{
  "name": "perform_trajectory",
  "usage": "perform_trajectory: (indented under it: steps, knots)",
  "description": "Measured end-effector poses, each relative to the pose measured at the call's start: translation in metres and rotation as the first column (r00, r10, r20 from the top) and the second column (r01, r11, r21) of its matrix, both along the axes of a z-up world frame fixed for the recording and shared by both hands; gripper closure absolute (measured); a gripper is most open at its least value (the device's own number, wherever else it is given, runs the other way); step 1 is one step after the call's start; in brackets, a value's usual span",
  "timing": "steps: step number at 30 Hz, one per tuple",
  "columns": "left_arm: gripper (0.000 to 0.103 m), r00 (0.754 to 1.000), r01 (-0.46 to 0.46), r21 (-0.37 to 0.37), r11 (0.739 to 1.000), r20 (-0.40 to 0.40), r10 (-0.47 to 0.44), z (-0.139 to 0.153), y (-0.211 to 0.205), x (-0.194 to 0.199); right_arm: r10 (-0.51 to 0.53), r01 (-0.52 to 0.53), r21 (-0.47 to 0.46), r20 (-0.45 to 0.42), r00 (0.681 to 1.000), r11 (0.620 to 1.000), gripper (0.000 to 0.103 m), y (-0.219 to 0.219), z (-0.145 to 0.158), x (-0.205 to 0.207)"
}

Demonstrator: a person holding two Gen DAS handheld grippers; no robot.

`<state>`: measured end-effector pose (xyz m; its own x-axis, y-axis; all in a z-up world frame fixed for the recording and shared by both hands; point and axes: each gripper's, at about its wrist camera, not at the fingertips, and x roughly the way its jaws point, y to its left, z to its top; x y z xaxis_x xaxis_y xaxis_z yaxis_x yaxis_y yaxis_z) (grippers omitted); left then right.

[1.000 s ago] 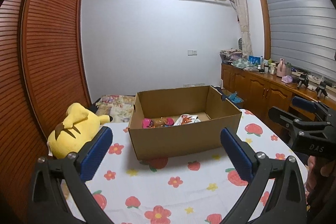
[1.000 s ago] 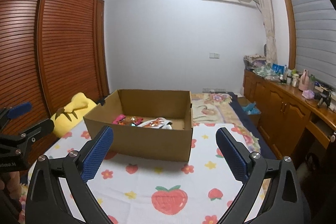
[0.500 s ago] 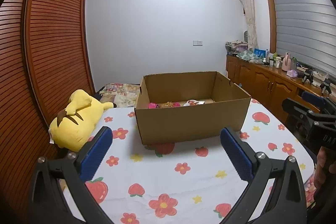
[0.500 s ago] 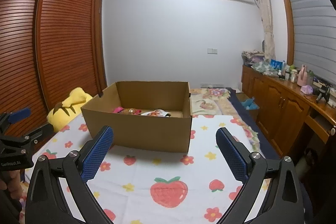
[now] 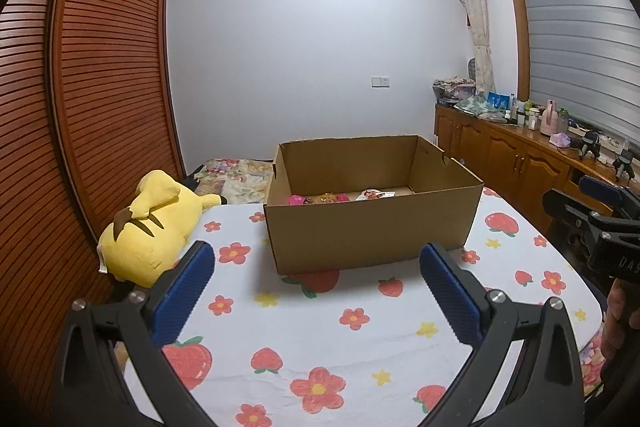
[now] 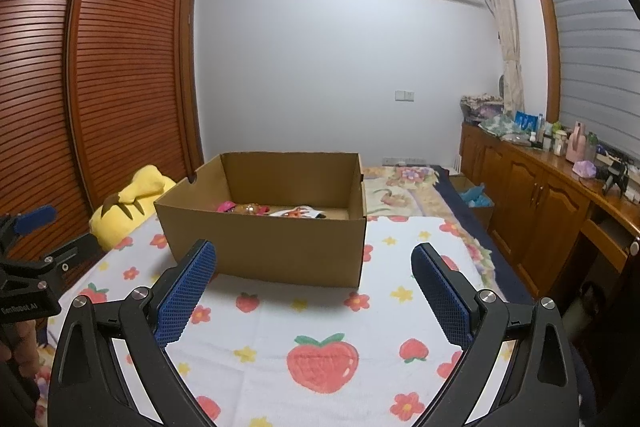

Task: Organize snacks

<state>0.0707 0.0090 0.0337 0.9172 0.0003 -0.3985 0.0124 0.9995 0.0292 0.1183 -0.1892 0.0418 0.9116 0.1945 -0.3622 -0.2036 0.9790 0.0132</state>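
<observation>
An open cardboard box (image 5: 372, 227) (image 6: 268, 247) stands on a bed with a strawberry-and-flower sheet (image 5: 352, 319) (image 6: 320, 315). Inside lie snack packets: pink ones (image 5: 298, 199) (image 6: 227, 206) and a white and orange one (image 5: 374, 194) (image 6: 298, 213). My left gripper (image 5: 316, 267) is open and empty, held back from the box's near wall. My right gripper (image 6: 314, 265) is also open and empty, in front of the box. Each gripper shows at the edge of the other's view, the right (image 5: 600, 223) and the left (image 6: 28, 263).
A yellow plush toy (image 5: 152, 227) (image 6: 128, 203) lies left of the box against a slatted wooden wardrobe (image 5: 92, 107). A wooden sideboard (image 5: 516, 155) (image 6: 540, 195) with bottles and clutter runs along the right. A floral blanket (image 6: 404, 187) lies behind the box.
Both grippers have drawn back and lower, so the box looks farther away and its rim hides more of the snacks. Both stay open and empty.
</observation>
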Motion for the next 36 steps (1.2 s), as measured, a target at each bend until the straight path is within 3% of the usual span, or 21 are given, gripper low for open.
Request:
perform_trajectory:
  steps: [36]
  knots:
    - [0.0,1.0,0.002,0.003,1.0,0.005,-0.002,0.0042,-0.0016,-0.0043,0.012,-0.012,0.008,-0.004,1.0,1.0,0.003,-0.0064,0.0006,-0.0049]
